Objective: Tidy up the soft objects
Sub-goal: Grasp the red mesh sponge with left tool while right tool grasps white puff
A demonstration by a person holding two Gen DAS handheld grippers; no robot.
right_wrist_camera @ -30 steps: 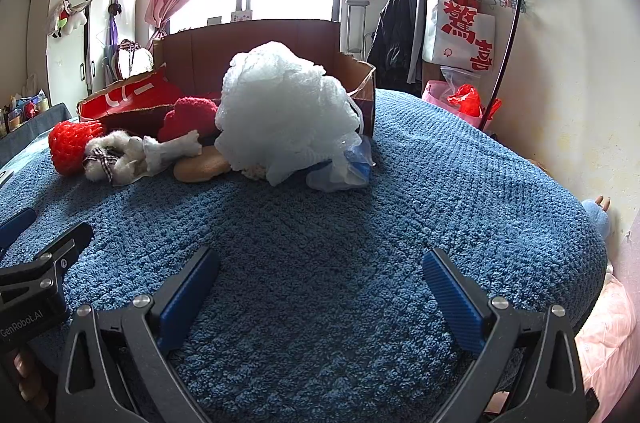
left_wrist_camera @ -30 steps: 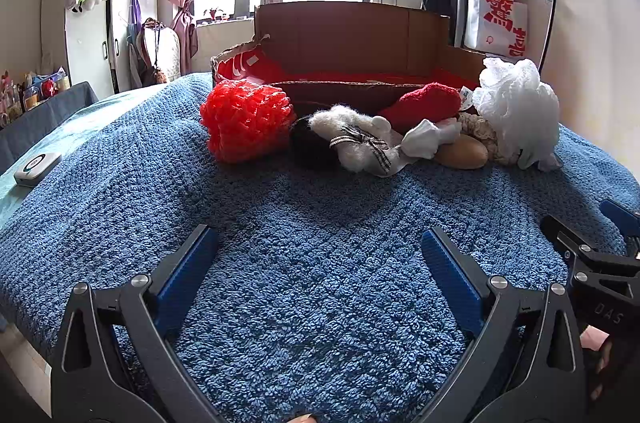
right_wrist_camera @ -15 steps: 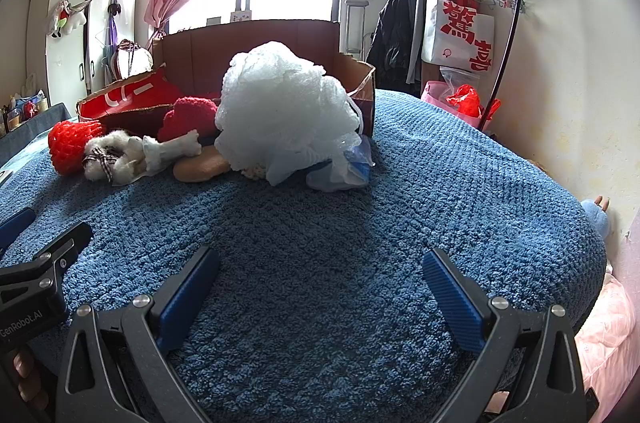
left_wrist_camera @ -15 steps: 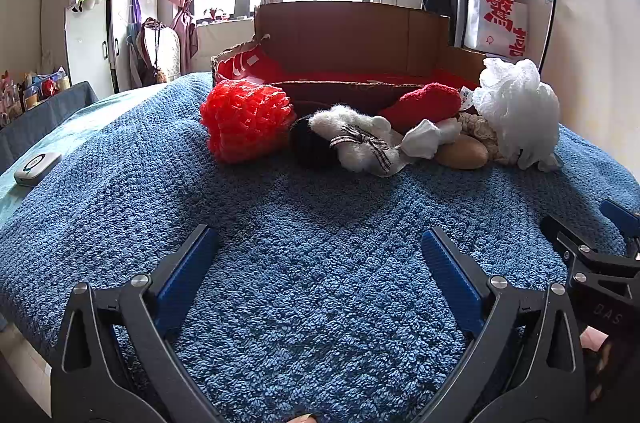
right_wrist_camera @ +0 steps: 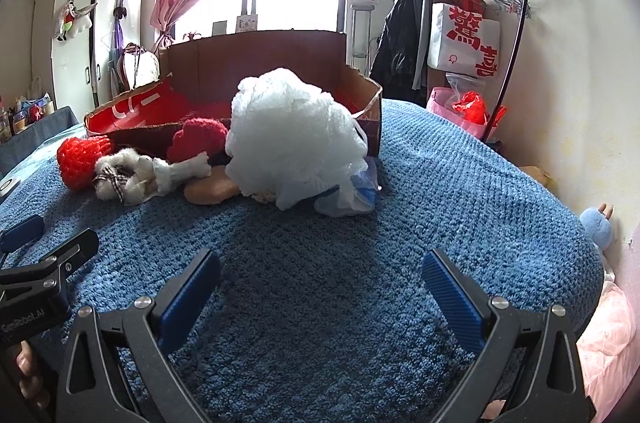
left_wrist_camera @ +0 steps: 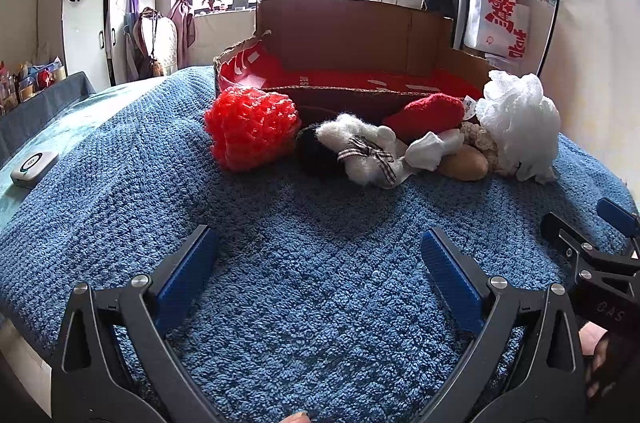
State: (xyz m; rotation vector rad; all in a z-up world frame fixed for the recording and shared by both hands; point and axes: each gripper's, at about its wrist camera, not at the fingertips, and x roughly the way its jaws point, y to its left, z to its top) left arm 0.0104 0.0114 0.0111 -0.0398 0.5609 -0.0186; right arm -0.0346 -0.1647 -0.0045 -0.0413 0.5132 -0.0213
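Both the left gripper (left_wrist_camera: pixel 316 255) and right gripper (right_wrist_camera: pixel 320 275) gape wide and empty, so I'd reach for the fluffy white mesh bath pouf (right_wrist_camera: pixel 294 139) in front of the open brown cardboard box (right_wrist_camera: pixel 276 63), pinching deep since it squishes

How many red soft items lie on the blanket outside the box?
2: a red mesh ball at the row's left end, and a red knit piece against the box front, behind the white sock. Others may be hidden.
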